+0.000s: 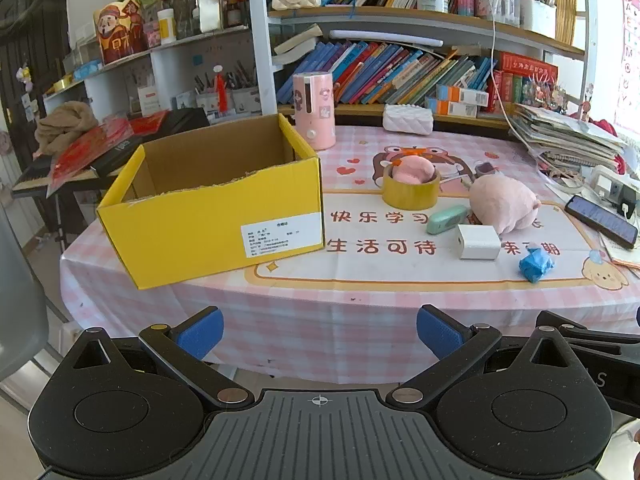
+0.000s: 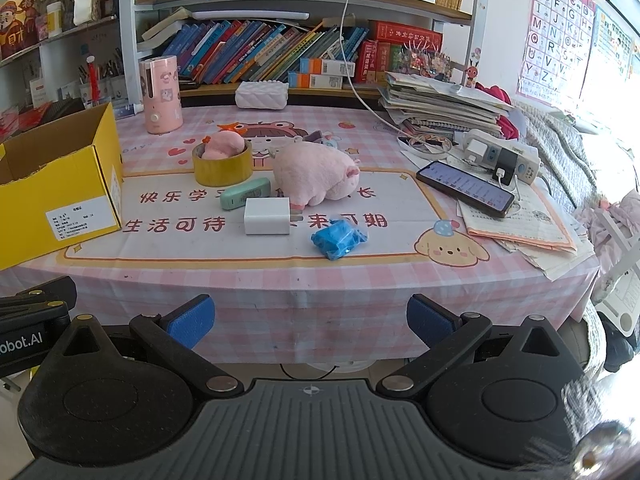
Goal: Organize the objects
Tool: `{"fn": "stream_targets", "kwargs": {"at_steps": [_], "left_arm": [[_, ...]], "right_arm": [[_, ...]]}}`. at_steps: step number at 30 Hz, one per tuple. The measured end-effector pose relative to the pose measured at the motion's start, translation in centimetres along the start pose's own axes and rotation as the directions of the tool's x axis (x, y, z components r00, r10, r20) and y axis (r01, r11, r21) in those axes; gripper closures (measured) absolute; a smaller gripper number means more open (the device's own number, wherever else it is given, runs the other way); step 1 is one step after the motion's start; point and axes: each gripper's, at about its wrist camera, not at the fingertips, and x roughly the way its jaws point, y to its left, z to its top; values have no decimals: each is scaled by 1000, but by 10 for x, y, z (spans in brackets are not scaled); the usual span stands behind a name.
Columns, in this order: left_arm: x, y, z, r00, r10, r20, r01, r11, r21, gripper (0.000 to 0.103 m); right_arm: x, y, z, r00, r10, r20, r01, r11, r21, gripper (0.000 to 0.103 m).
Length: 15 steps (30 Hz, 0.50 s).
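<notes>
An open yellow cardboard box [image 1: 208, 216] [image 2: 60, 184] stands at the table's left; what shows of its inside is bare. To its right lie a yellow tape roll [image 1: 411, 191] [image 2: 222, 168] with a small pink plush [image 1: 412, 169] [image 2: 222, 146] inside, a pink pig plush [image 1: 503, 204] [image 2: 314, 178], a mint green device [image 1: 447, 219] [image 2: 245, 193], a white charger block [image 1: 478, 241] [image 2: 267, 216] and a blue wrapped packet [image 1: 535, 264] [image 2: 339, 240]. My left gripper [image 1: 320, 334] and right gripper [image 2: 311, 322] are open and empty, before the table's front edge.
A pink cylinder appliance [image 1: 314, 110] and a white quilted case [image 1: 408, 119] stand at the back. A phone [image 2: 466, 193], a power strip [image 2: 502, 156], papers and a stack of books [image 2: 440, 108] crowd the right side. Bookshelves rise behind the table.
</notes>
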Motion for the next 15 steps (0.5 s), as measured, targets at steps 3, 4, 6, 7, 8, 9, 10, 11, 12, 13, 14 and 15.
{"fn": "stream_targets", "kwargs": {"at_steps": [3,4,6,7,8,9,10,11,12,13,14,15], "left_arm": [[-1,0,1,1000,-3,5,3,1000,0,0],[-1,0,1,1000,-4,6,4,1000,-1,0],[-1,0,1,1000,-5,7,5,1000,-1,0],[-1,0,1,1000,-5,6,5,1000,-1,0],[-1,0,1,1000,-5,6,5,1000,-1,0],[-1,0,1,1000,-5,5,5,1000,-1,0],[-1,0,1,1000,-5,4,5,1000,-1,0],[-1,0,1,1000,-5,4,5,1000,-1,0],[-1,0,1,1000,-5,4,5,1000,-1,0],[-1,0,1,1000,-5,5,5,1000,-1,0],[-1,0,1,1000,-5,5,5,1000,-1,0],[-1,0,1,1000,-5,5,5,1000,-1,0]], "right_arm": [[-5,1,1,1000,0,6,0,1000,3,0],[-3,0,2,1000,-1,7,1,1000,3,0],[-4,0,3,1000,-2,9,2,1000,3,0],[-5,-1,2,1000,-2,8,2,1000,3,0],[-5,-1,2,1000,-2,8,2,1000,3,0],[-5,-1,2,1000,-2,8,2,1000,3,0],[-4,-1,2,1000,-1,9,1,1000,3,0],[-4,-1,2,1000,-1,9,1,1000,3,0],[-4,0,2,1000,-1,9,1,1000,3,0],[-4,0,2,1000,-1,10,1,1000,3,0],[-4,0,2,1000,-1,10,1,1000,3,0],[-3,0,2,1000,-1,11,1,1000,3,0]]}}
